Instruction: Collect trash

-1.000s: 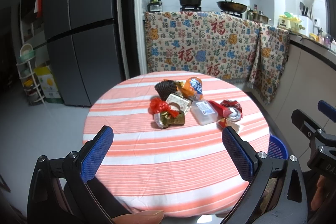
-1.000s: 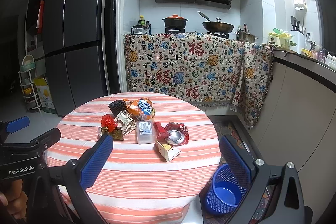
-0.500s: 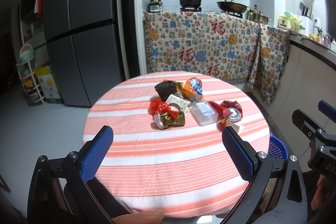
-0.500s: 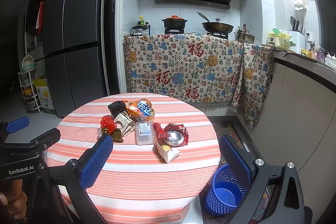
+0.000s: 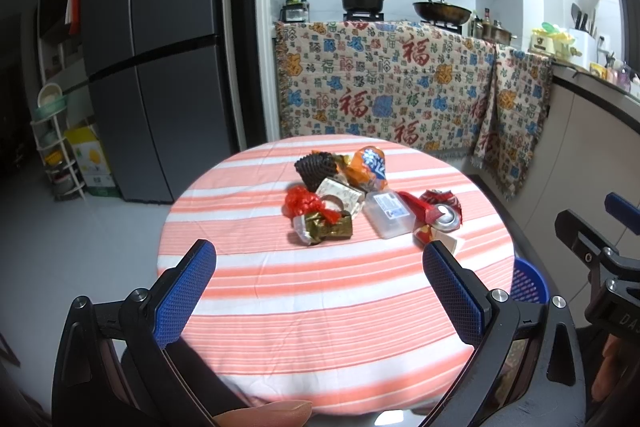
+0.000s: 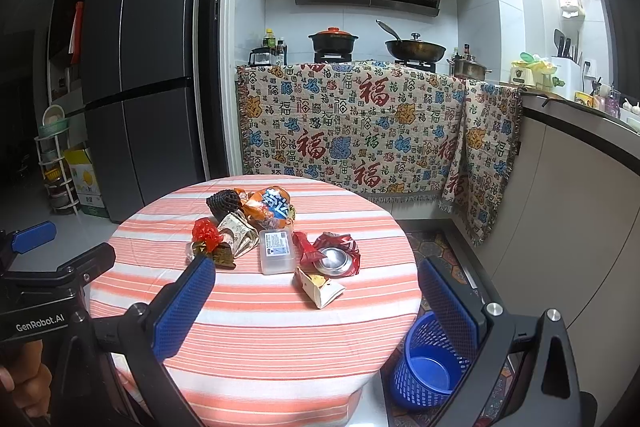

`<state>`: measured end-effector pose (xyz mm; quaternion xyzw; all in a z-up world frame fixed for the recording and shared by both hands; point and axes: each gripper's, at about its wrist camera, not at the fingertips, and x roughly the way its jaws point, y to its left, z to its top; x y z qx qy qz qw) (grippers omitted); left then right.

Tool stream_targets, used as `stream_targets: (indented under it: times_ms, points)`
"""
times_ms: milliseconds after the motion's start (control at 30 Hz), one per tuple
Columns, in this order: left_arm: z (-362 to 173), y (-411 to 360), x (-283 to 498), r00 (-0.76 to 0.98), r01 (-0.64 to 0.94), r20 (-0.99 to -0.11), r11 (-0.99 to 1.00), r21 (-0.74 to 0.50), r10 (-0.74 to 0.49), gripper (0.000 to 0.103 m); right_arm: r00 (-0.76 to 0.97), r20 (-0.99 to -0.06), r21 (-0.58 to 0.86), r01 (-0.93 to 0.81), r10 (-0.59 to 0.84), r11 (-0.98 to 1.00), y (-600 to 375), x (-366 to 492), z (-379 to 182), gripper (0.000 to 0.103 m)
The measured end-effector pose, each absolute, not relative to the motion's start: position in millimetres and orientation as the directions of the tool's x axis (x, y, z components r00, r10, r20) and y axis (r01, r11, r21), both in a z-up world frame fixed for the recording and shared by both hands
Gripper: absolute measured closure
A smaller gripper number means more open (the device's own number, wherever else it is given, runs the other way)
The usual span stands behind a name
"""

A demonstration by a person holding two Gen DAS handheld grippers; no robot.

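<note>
On the round desk (image 6: 256, 327), under its orange-and-white striped cloth, the trash lies in one loose cluster toward the far half, with the near half bare. Beside the desk, on the floor at its right, stands a blue mesh basket (image 6: 426, 367); what shows of its inside is a plain blue bottom with nothing lying in it. Largest in the cluster is a clear plastic box (image 6: 277, 251) with a printed label on its lid, shut, its contents too hard to make out. Just right of it a crushed red can (image 6: 335, 255) lies with its silver end up, touching a red wrapper, and a small cream carton (image 6: 319, 286) rests tilted just in front of the can, nearest the desk's edge. Behind the box sits an orange snack bag (image 6: 269, 207) with blue lettering, crumpled, and a dark ridged paper cup (image 6: 223, 202) lies on its side at the bag's left. Left of the box are a patterned folded wrapper (image 6: 237, 234), a red mesh scrap (image 6: 205, 231) and a gold foil wrapper (image 5: 328, 227), all touching one another. Both pairs of tongs hang short of the cluster, spread wide and gripping nothing: the left tongs (image 5: 320, 291) over the near desk edge, the right tongs (image 6: 316, 307) with one blue pad over the cloth and the other above the basket.
</note>
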<state>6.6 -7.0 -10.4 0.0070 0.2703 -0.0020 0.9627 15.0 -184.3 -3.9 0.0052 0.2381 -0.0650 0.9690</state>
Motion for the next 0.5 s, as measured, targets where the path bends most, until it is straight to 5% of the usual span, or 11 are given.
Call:
stream_targets:
  times_ms: [500]
  points:
    - [-13.3, -7.6, 8.1, 0.852, 0.010, -0.523, 1.000, 0.015, 0.000, 0.000, 0.878, -0.463, -0.017, 0.128, -0.122, 0.992, -184.1, 15.6, -5.1, 0.000]
